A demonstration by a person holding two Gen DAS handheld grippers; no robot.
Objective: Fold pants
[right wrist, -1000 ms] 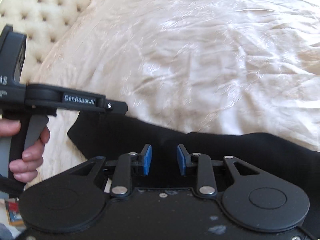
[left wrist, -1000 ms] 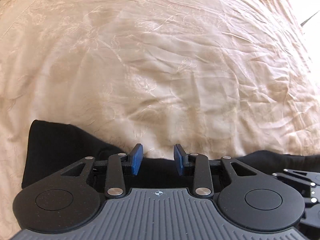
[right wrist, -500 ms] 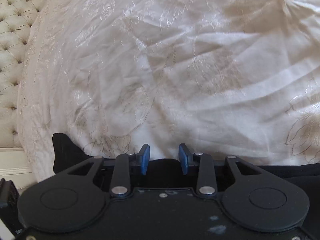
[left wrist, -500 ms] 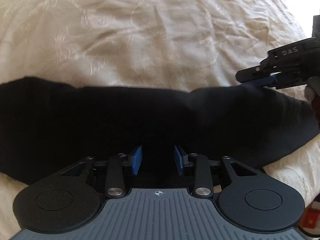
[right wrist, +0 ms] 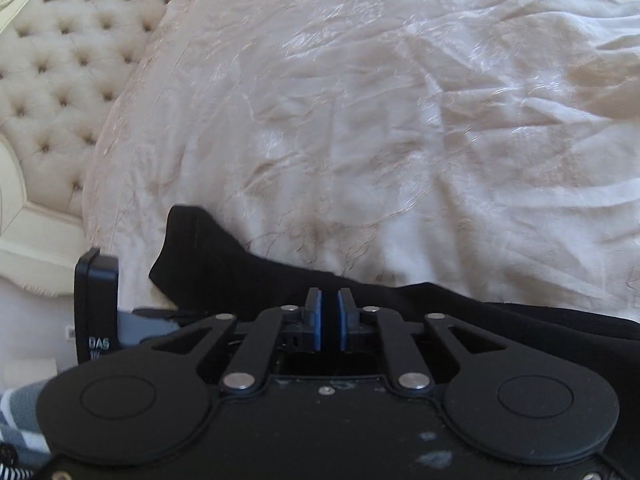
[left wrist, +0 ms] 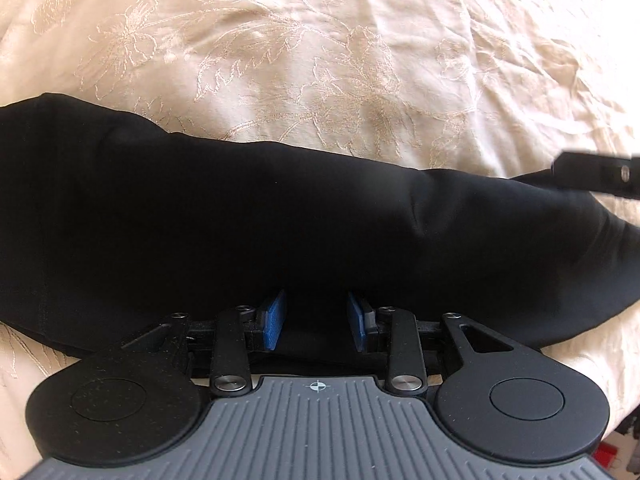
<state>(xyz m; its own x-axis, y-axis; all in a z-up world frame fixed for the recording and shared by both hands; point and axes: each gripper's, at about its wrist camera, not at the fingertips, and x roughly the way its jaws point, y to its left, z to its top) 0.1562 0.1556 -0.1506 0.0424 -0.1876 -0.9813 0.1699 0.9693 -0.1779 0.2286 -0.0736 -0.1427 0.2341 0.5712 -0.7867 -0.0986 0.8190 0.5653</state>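
Black pants [left wrist: 280, 216] lie in a long band across the cream embroidered quilt [left wrist: 320, 60]. My left gripper [left wrist: 316, 322] points steeply down at their near edge. Its blue pads stand a little apart with a thick bunch of black cloth between them. The right gripper's finger [left wrist: 596, 172] shows blurred over the far right edge of the pants. In the right wrist view my right gripper [right wrist: 329, 318] is closing at the pants' [right wrist: 224, 272] upper edge. Its pads nearly meet, with dark cloth in the narrow gap.
A tufted cream headboard [right wrist: 52, 80] and its carved frame stand at the left of the bed. The left tool's black body [right wrist: 96, 308] is close on the left of my right gripper. A striped sleeve [right wrist: 16, 420] shows bottom left.
The left gripper has come down to the quilt with the pants, which now lie spread across it. The right gripper swung sideways, and its pads went from wide apart to nearly touching.
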